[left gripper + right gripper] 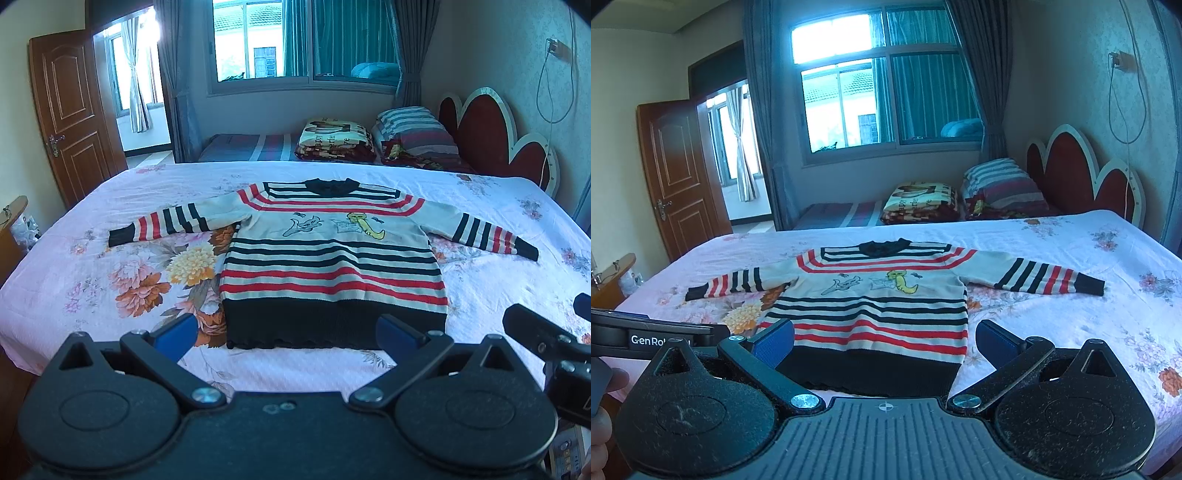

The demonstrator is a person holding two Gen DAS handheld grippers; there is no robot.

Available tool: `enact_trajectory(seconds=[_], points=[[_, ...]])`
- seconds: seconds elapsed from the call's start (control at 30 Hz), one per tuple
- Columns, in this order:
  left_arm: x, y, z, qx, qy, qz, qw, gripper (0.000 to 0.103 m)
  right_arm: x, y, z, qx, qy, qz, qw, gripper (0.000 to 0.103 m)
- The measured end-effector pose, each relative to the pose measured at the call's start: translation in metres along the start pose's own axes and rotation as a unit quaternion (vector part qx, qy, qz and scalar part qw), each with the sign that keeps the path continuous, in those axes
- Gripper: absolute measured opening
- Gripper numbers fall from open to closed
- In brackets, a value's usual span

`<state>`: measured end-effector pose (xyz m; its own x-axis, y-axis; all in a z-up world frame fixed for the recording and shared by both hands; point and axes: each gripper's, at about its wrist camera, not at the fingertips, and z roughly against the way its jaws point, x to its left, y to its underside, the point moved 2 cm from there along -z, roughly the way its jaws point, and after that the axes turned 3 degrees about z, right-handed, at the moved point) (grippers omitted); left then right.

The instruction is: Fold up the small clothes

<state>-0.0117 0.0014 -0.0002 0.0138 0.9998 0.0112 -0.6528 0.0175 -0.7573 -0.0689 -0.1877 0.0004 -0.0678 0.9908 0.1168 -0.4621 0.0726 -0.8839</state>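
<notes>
A striped sweater (332,266) lies flat, front up, on the floral bed (92,266), sleeves spread to both sides, dark hem nearest the cameras. The left gripper (286,338) and right gripper (884,341) hover near the hem, both with jaws spread wide, holding nothing.

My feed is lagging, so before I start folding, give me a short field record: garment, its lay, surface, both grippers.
garment: striped knit child's sweater, cream with navy and red bands, navy hem
lay: flat, front up, both sleeves spread out, unfolded
surface: pink floral bedsheet
left gripper: open, empty, in front of the hem
right gripper: open, empty, in front of the hem
background: folded blankets beyond
</notes>
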Motion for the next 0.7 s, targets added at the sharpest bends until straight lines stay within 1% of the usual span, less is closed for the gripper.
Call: enact_trajectory(seconds=[0.7], points=[[-0.0034,-0.0053,-0.0087,0.002,-0.002,0.003,1.0,0.103,-0.0007,0.0006,-0.0058,0.004,-0.001,0.002,1.0,0.103]])
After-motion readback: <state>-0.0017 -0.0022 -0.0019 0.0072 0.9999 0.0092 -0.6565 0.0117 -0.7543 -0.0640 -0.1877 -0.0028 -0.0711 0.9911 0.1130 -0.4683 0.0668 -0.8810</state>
